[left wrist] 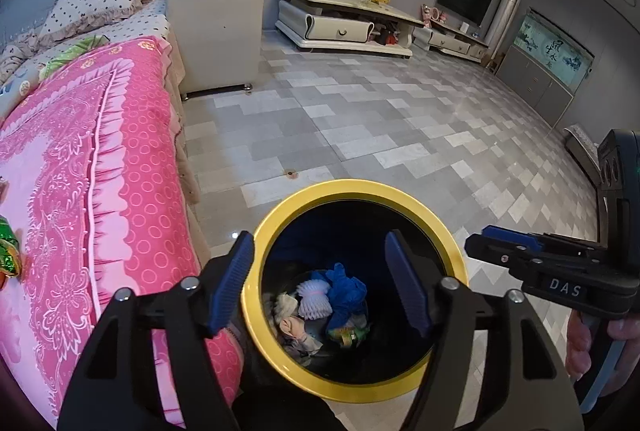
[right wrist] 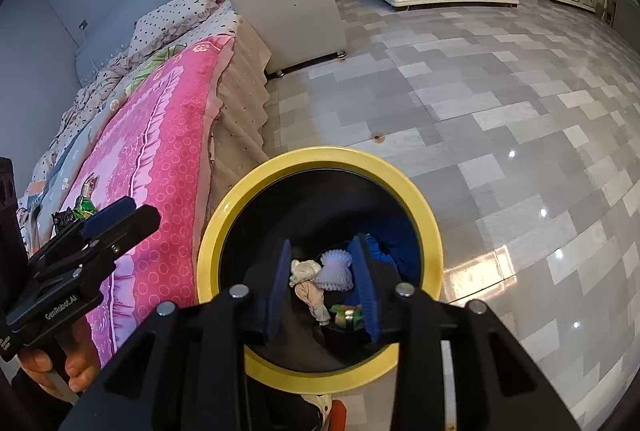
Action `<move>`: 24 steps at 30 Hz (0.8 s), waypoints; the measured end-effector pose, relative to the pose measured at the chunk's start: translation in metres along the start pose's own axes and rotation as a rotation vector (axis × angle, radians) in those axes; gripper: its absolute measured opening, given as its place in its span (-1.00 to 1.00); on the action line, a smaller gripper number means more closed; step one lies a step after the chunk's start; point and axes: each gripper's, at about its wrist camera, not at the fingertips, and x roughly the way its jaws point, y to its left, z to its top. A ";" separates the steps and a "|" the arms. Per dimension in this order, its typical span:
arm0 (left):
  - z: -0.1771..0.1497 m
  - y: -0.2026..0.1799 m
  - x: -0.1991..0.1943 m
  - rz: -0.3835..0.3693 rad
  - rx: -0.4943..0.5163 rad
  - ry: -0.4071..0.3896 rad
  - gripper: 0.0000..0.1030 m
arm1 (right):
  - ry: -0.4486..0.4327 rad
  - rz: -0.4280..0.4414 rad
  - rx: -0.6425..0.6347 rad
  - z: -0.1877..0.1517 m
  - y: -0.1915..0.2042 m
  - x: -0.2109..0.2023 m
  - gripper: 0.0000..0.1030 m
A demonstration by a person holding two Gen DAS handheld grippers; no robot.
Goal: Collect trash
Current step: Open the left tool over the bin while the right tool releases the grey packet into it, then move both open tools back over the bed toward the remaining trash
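left tool (left wrist: 320, 283): jaws spread wide, nothing between the pads, held straight over the mouth of the bin (left wrist: 452, 243). right tool (right wrist: 324, 291): jaws part-open, also released and empty, likewise aimed down into the bin. both point steeply downward, which fits a drop position: anything let go here falls inside the yellow rim rather than onto the floor (left wrist: 380, 119).

bin contents, seen past the pads: white ribbed foam net (right wrist: 336, 271), blue cloth (left wrist: 344, 291), crumpled pale tissue (right wrist: 304, 271), green foil wrapper (left wrist: 348, 335). all lie at the bottom, clear of either tool.

bin stands on the floor just beside the bed (left wrist: 120, 171), presumably so trash picked off the bedspread has a short carry.

remaining: green foil wrapper on bed (right wrist: 85, 209) with a dark scrap (right wrist: 62, 219) next to it, on the pink cover, well apart from the bin. judgement: task partly done; the next reach goes back to the bed, and thin foil on soft fabric may be awkward to pinch.
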 end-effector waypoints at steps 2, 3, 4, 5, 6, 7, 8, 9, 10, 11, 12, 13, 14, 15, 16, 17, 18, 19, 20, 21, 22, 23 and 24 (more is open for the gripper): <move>-0.001 0.004 -0.006 0.011 -0.008 -0.007 0.39 | -0.011 -0.008 0.009 -0.001 -0.002 -0.004 -0.27; -0.001 0.006 -0.008 0.015 -0.012 -0.009 0.41 | -0.017 -0.010 0.009 -0.001 -0.002 -0.006 -0.25; -0.001 0.008 -0.012 0.021 -0.017 -0.014 0.45 | -0.022 -0.012 0.009 -0.001 -0.001 -0.008 -0.20; -0.002 0.011 -0.015 0.028 -0.020 -0.022 0.48 | -0.028 -0.015 0.009 -0.001 0.000 -0.010 -0.16; -0.002 0.015 -0.020 0.037 -0.023 -0.031 0.49 | -0.032 -0.015 0.009 -0.001 0.001 -0.011 -0.16; -0.003 0.018 -0.023 0.046 -0.025 -0.037 0.52 | -0.034 -0.012 0.006 -0.001 0.004 -0.012 -0.15; -0.003 0.021 -0.027 0.053 -0.029 -0.043 0.54 | -0.035 -0.010 0.002 -0.001 0.006 -0.013 -0.13; -0.004 0.026 -0.031 0.061 -0.034 -0.049 0.55 | -0.038 -0.009 -0.002 -0.001 0.010 -0.014 -0.11; -0.005 0.029 -0.035 0.067 -0.039 -0.053 0.57 | -0.042 -0.007 -0.007 -0.001 0.014 -0.015 -0.07; -0.005 0.033 -0.039 0.076 -0.044 -0.059 0.60 | -0.044 -0.004 -0.011 -0.001 0.017 -0.016 -0.06; -0.006 0.038 -0.043 0.086 -0.051 -0.067 0.61 | -0.047 -0.002 -0.018 -0.001 0.022 -0.017 -0.06; -0.007 0.043 -0.048 0.095 -0.058 -0.074 0.61 | -0.051 -0.001 -0.026 -0.001 0.027 -0.018 -0.02; -0.009 0.047 -0.052 0.104 -0.065 -0.080 0.62 | -0.056 0.001 -0.032 -0.001 0.032 -0.019 0.03; -0.010 0.053 -0.057 0.114 -0.074 -0.086 0.62 | -0.059 0.005 -0.035 0.000 0.036 -0.020 0.06; -0.012 0.061 -0.063 0.124 -0.086 -0.093 0.63 | -0.062 0.010 -0.038 0.000 0.041 -0.020 0.08; -0.014 0.066 -0.066 0.130 -0.094 -0.096 0.64 | -0.061 0.016 -0.043 0.001 0.045 -0.020 0.08; -0.016 0.073 -0.071 0.137 -0.105 -0.101 0.64 | -0.061 0.021 -0.047 0.001 0.050 -0.020 0.08; -0.018 0.079 -0.076 0.149 -0.113 -0.106 0.64 | -0.062 0.028 -0.054 0.002 0.055 -0.019 0.08; -0.020 0.085 -0.080 0.161 -0.121 -0.111 0.64 | -0.064 0.037 -0.063 0.003 0.061 -0.020 0.08; -0.022 0.092 -0.086 0.174 -0.129 -0.116 0.64 | -0.067 0.049 -0.074 0.004 0.068 -0.019 0.08; -0.024 0.099 -0.091 0.185 -0.138 -0.120 0.64 | -0.067 0.060 -0.084 0.004 0.075 -0.018 0.08; -0.025 0.106 -0.095 0.197 -0.147 -0.124 0.64 | -0.068 0.071 -0.093 0.004 0.082 -0.018 0.08; -0.027 0.113 -0.100 0.210 -0.157 -0.128 0.64 | -0.069 0.079 -0.108 0.005 0.091 -0.016 0.08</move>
